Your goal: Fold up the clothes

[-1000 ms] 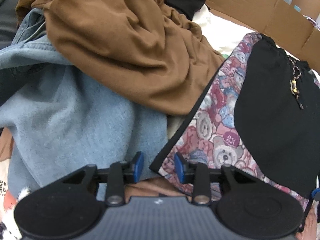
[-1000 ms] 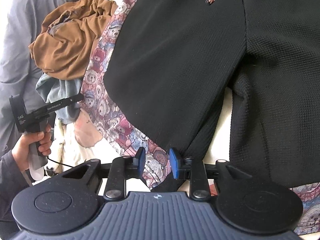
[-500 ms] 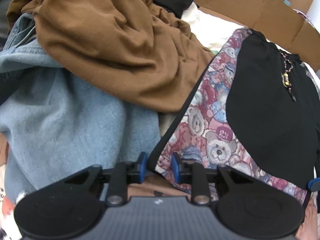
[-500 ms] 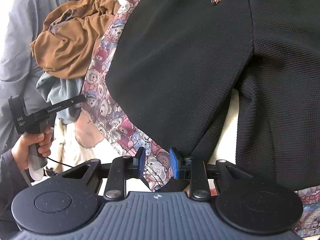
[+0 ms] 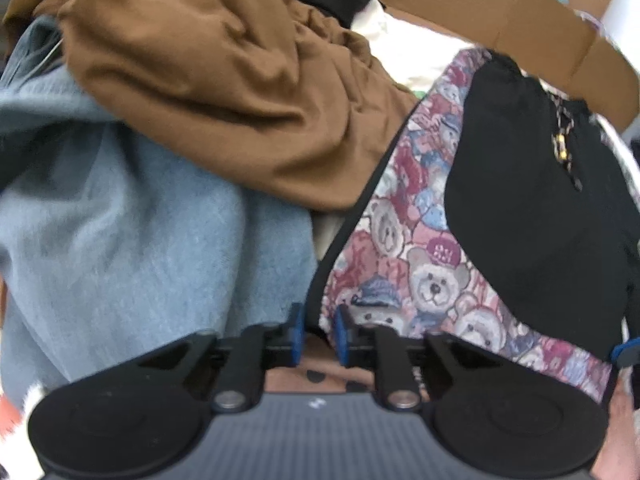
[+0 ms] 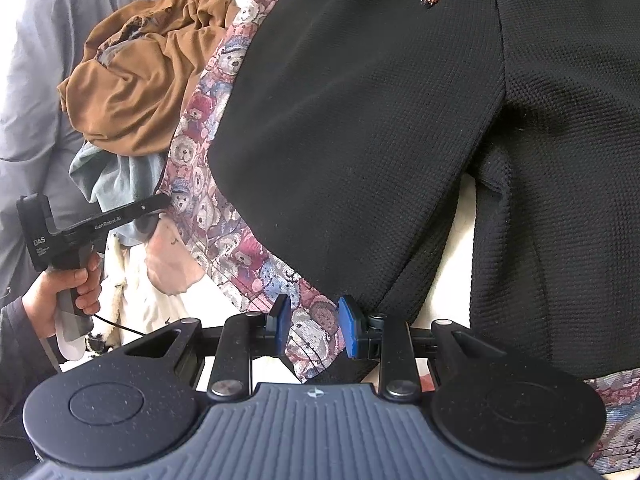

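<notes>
Closing over the last second, the left gripper [image 5: 317, 334] now has only a narrow gap around the dark-trimmed corner of the bear-print cloth [image 5: 420, 276], not clearly pinching it. The right gripper [image 6: 313, 326] stays apart, straddling the cloth's near edge beside the black garment [image 6: 360, 120]. Both corners look nearly secured for lifting a fold.

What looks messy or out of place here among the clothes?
The brown garment is not laid flat: it sits crumpled in a heap on the light blue denim, beside the teddy-bear print fabric. The black garment lies fairly flat on that print. Nothing looks torn or spilled.
</notes>
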Available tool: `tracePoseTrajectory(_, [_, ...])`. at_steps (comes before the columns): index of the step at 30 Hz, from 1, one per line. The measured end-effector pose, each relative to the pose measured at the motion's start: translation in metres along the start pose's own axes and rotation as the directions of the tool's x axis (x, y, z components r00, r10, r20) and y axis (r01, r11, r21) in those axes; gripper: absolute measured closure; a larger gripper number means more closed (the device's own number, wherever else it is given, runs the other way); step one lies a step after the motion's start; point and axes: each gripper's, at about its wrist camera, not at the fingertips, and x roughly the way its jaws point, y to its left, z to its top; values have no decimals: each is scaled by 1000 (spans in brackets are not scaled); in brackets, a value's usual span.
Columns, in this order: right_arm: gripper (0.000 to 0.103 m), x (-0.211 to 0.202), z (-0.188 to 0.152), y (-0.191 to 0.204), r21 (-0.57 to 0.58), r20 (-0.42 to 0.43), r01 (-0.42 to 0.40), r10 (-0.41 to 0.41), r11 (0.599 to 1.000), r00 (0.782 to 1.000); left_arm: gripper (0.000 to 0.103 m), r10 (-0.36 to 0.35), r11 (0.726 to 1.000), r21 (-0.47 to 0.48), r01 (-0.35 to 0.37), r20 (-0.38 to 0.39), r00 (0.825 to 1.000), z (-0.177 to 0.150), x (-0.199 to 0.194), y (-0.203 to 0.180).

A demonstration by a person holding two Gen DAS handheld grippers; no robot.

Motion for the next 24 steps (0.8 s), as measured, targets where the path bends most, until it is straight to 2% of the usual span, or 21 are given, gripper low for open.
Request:
tracePoseTrajectory(3, [75, -1, 1, 6, -21, 22, -4, 5, 1000, 1000, 95, -14, 1000, -20, 14, 0, 1000, 0, -8, -4])
tracePoseTrajectory(7, [68, -4, 3, 14, -46, 67, -37, 40, 998, 997, 96, -70, 998, -12, 70, -10, 998, 0, -23, -25])
tracePoseTrajectory(16, [68, -1, 11, 27, -66, 81, -76, 81, 995, 993, 96, -161, 987, 23, 161, -19, 987, -2, -38, -71])
tracePoseTrajectory(20, [67, -3, 17, 23, -3, 102, -169, 168, 986, 980, 96, -200, 979, 28, 201, -28, 979, -8, -40, -93])
tracePoseTrajectory(24, [66, 4, 23, 30, 12, 103, -206, 204, 978, 974, 96, -233, 972, 24, 233, -37, 972, -16, -37, -114])
